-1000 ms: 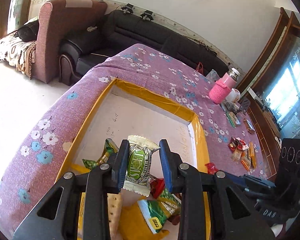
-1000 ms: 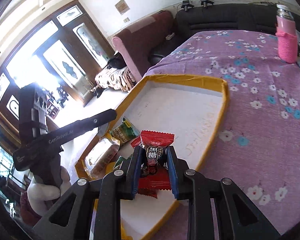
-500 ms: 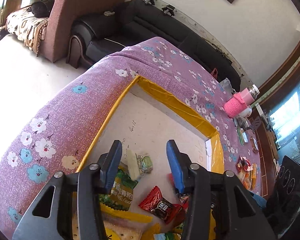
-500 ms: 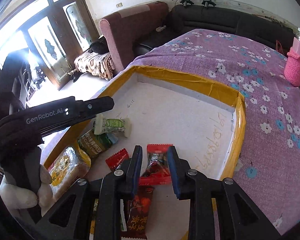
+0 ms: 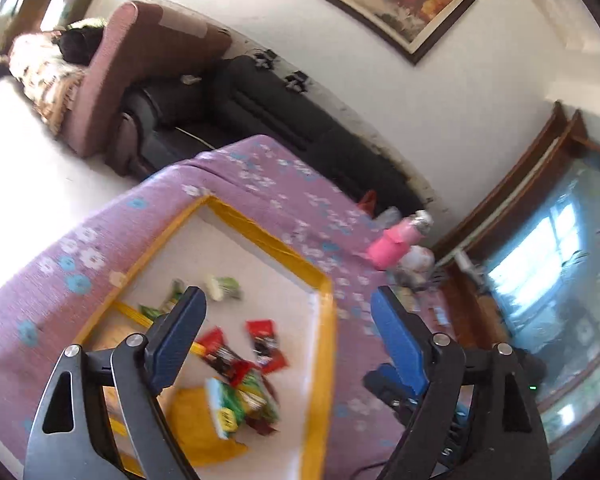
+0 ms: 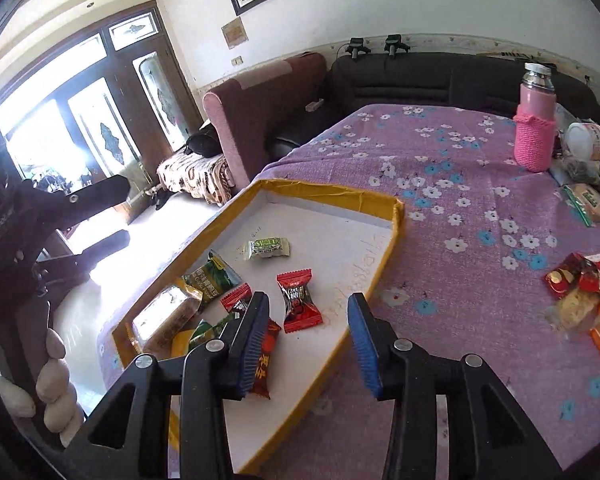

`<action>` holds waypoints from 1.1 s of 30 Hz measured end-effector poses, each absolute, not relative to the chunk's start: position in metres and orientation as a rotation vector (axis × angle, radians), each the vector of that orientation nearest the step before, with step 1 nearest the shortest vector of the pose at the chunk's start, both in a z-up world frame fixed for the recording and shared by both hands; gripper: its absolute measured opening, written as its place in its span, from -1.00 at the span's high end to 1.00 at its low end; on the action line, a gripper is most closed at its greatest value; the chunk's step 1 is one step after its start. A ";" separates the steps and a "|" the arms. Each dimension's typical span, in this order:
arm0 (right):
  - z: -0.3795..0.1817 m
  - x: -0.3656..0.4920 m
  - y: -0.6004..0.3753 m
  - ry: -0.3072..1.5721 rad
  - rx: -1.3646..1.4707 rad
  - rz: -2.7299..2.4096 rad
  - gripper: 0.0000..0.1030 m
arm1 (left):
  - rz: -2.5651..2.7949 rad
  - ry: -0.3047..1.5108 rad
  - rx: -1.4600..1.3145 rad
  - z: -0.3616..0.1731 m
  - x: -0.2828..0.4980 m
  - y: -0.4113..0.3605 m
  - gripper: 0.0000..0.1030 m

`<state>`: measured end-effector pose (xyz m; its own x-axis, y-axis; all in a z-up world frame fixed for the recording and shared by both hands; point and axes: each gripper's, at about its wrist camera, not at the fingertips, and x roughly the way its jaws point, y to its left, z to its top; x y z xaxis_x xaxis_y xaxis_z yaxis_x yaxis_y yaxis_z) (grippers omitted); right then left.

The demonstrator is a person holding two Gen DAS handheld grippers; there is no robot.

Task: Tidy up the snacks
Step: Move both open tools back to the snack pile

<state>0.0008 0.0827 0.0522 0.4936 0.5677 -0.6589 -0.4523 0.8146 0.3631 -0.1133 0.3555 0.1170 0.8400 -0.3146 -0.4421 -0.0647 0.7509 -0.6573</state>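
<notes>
A shallow white tray with a yellow taped rim (image 6: 396, 216) (image 5: 320, 280) lies on the purple flowered tablecloth. In it lie a white and green snack packet (image 6: 269, 248) (image 5: 223, 287), a red candy packet (image 6: 299, 301) (image 5: 266, 345), more red and green packets (image 6: 236, 303) and a bread pack (image 6: 168, 316). My right gripper (image 6: 308, 344) is open and empty above the tray's near right rim. My left gripper (image 5: 288, 336) is open wide and empty above the tray; it also shows at the left of the right wrist view (image 6: 80, 200).
Loose snacks (image 6: 584, 292) lie on the cloth at the right. A pink sleeved bottle (image 6: 536, 124) (image 5: 396, 240) and a packaged bun (image 6: 590, 200) stand at the far right. A maroon armchair (image 6: 260, 120) and a black sofa (image 6: 440, 76) are beyond the table.
Both grippers have opened and let go of their packets, which now lie in the tray. Both grippers have risen and pulled back from the tray.
</notes>
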 end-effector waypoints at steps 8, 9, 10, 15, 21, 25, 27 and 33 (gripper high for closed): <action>0.062 -0.046 -0.019 0.746 0.238 0.429 -0.36 | -0.061 0.492 -0.534 0.136 -0.165 0.296 -0.65; 0.062 -0.047 -0.033 0.755 0.258 0.416 -0.36 | -0.033 0.451 -0.473 0.145 -0.172 0.287 -0.65; 0.062 -0.049 -0.045 0.764 0.279 0.402 -0.36 | -0.027 0.412 -0.424 0.153 -0.179 0.279 -0.67; 0.070 -0.070 -0.094 0.725 0.284 0.321 -0.36 | -0.217 0.529 -0.443 0.145 -0.173 0.245 -1.00; 0.081 -0.096 -0.141 0.670 0.270 0.230 -0.48 | -0.227 0.620 -0.389 0.122 -0.175 0.204 -1.00; 0.074 -0.097 -0.166 0.680 0.279 0.177 -0.54 | -0.232 0.669 -0.364 0.113 -0.172 0.196 -1.00; 0.066 -0.091 -0.176 0.708 0.316 0.172 -0.54 | -0.244 0.730 -0.388 0.100 -0.166 0.195 -1.00; 0.033 -0.048 -0.185 0.833 0.341 0.161 -0.54 | -0.256 0.811 -0.465 0.075 -0.142 0.199 -1.00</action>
<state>-0.0484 -0.1847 0.0334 0.6648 0.2718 -0.6958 -0.0070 0.9337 0.3580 -0.1424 0.1993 0.0752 0.6658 -0.3921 -0.6348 0.0433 0.8697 -0.4917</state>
